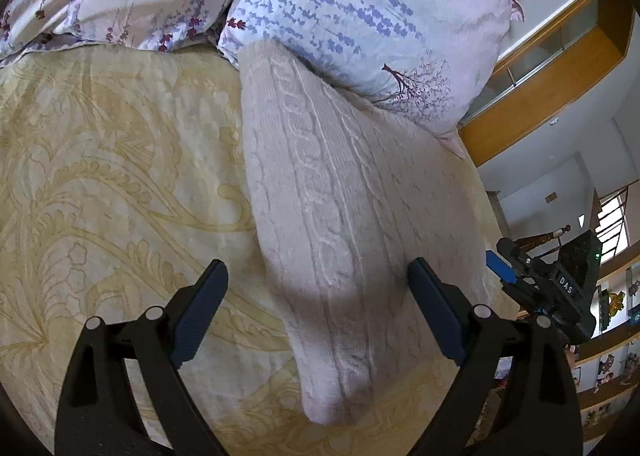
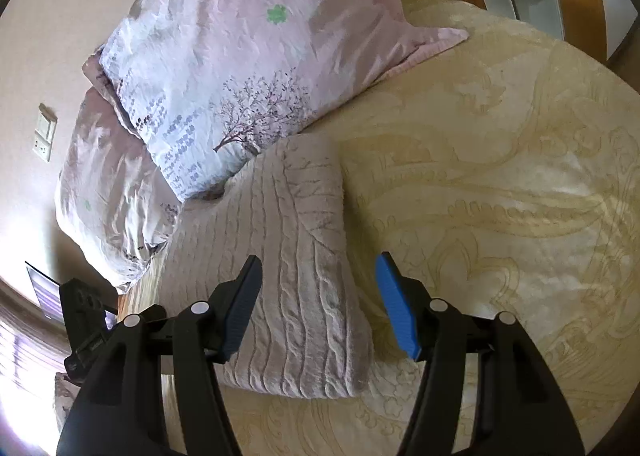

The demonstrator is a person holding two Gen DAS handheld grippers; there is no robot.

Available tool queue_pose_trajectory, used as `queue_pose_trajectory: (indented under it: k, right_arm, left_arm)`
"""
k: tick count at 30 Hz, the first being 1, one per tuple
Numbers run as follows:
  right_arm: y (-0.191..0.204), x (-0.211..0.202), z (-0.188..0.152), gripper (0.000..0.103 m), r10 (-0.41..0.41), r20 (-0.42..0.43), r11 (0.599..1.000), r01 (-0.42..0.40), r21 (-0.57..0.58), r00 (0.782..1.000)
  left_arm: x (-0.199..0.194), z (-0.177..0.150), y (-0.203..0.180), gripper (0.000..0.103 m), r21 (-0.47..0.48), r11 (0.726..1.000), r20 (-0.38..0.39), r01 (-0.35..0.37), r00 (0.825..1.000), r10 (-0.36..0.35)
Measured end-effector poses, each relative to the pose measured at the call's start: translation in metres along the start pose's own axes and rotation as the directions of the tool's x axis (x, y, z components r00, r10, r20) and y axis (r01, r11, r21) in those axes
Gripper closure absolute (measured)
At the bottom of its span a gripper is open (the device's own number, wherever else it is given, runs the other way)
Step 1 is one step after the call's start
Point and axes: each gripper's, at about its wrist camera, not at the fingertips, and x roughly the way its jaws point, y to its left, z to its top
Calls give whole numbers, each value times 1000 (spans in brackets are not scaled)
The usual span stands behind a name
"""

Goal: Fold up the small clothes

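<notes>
One folded sweater (image 1: 344,216) (two pillows (image 1: 352,12) behind)

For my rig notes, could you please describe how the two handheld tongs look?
Both are black plastic frames with silver pivot pins and ribbed blue finger pads: left tongs, right tongs. The right unit's body, seen from the left camera, bears a "DAS" label.

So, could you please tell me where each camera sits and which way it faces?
Left wrist: on the left gripper, jaws open, looking down along the folded knit sweater toward the floral pillow; the right gripper shows.
Right wrist: on the right gripper, jaws open, over the sweater's corner.
Shared: sweater, pillow, cream bedspread.
</notes>
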Motion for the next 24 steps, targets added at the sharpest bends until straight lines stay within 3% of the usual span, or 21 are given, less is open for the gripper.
queue_pose_trajectory:
  k: [17,24]
  right_arm:
    - [-8,7,0,41,37,-27,998,-36,43,999]
    - [-16,23,25,40,89,-53,991,-83,101,995]
  left_arm:
    - [7,2,2,12,-26,999,-20,22,1000,-23]
    - [16,16,10,12,-94,991,-34,98,994,-102]
